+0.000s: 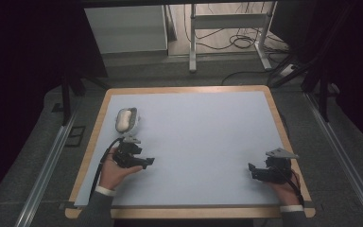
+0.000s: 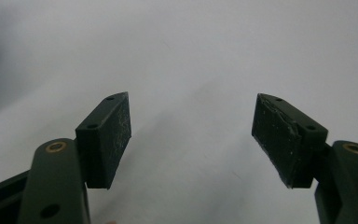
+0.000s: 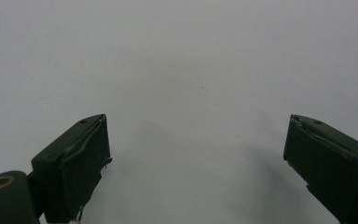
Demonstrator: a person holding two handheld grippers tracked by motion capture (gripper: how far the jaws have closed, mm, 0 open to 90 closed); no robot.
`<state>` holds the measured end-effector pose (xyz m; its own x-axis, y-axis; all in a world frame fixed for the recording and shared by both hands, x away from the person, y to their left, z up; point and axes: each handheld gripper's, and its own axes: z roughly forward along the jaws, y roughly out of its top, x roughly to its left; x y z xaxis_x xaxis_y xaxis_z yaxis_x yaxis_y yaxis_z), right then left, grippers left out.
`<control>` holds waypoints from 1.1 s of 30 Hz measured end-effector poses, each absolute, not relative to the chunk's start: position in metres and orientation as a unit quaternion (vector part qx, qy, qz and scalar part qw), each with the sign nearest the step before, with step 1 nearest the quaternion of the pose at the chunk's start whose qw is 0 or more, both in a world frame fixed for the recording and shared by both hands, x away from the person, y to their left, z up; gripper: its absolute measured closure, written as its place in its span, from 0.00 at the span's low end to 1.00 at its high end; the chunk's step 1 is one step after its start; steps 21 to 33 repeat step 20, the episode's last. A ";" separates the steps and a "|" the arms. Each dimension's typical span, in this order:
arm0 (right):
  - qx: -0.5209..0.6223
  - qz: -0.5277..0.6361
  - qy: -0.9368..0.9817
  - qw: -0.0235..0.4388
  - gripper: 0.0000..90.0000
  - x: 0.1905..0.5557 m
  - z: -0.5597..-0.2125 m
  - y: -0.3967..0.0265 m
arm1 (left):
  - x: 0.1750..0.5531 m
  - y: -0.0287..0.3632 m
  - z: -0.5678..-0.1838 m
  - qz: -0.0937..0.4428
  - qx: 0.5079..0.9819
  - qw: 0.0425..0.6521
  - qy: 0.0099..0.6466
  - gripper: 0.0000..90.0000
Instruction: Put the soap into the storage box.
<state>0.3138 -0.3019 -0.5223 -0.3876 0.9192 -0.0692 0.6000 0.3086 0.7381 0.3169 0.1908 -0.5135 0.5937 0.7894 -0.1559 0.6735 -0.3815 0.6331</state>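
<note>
From up high, my left claw (image 1: 144, 161) lies low on the counter (image 1: 203, 132) with nothing in it, the white thing in its grey holder (image 1: 125, 120) sits just past it near the left edge, and my right claw (image 1: 254, 171) rests far off on the right. My left claw's view has both jaws wide apart over bare counter. My right claw's view is the same, so I think a blind reach could bump the white thing off.
</note>
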 end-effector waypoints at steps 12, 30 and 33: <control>0.492 0.321 0.770 0.250 0.07 0.314 -0.522 -0.301 | 0.303 0.193 -0.519 0.086 0.824 0.348 0.439 0.31; 0.483 0.331 0.767 0.262 0.07 0.313 -0.516 -0.301 | 0.303 0.197 -0.521 0.089 0.820 0.353 0.441 0.29; 0.483 0.331 0.767 0.262 0.07 0.313 -0.516 -0.301 | 0.303 0.197 -0.521 0.089 0.820 0.353 0.441 0.29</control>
